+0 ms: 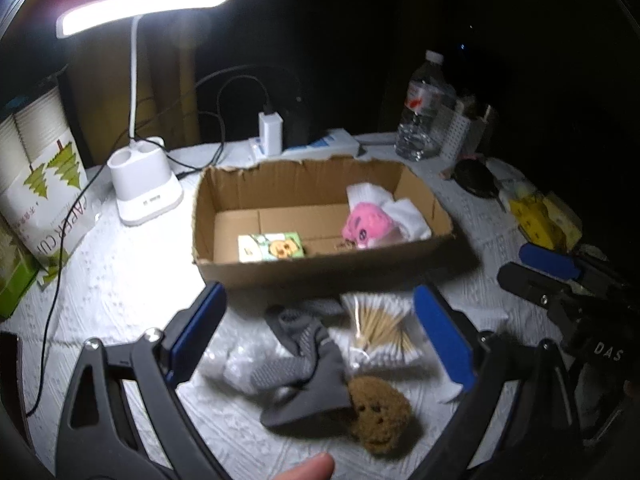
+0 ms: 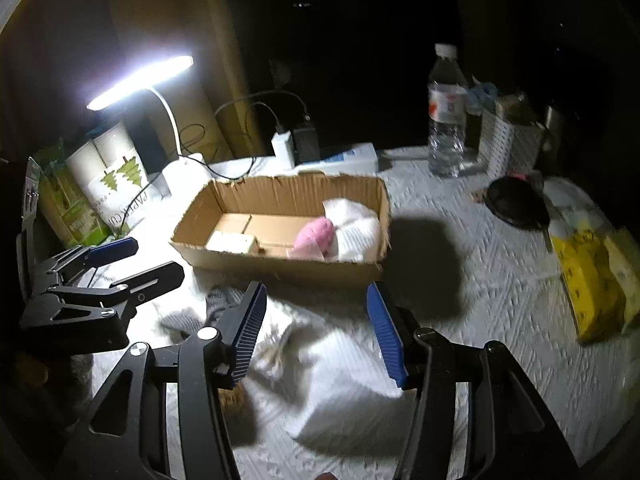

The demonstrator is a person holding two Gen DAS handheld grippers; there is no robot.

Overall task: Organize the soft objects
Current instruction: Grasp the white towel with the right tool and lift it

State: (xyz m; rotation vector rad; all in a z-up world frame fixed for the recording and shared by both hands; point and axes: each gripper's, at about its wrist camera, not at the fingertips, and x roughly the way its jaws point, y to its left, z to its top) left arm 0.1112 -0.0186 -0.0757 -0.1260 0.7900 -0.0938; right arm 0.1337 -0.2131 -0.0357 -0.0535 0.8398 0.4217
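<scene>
Brown plush [image 1: 380, 416] and gray sock [image 1: 308, 364] lie on the white cloth [image 1: 132, 280] under the left claw [image 1: 324, 336], wide open, holding nothing. Right claw [image 2: 316, 332] is open too. Pink plush [image 1: 366, 226] sits inside the cardboard box [image 1: 320, 268]. Bag [image 1: 48, 216] reads "PAPER CU".

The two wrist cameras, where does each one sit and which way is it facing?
Left wrist: on the left tool, angled down at grey socks, a brown plush and cotton swabs; a fingertip and the right tool show.
Right wrist: on the right tool, angled down; left tool shows.
Both share the cardboard box.
</scene>
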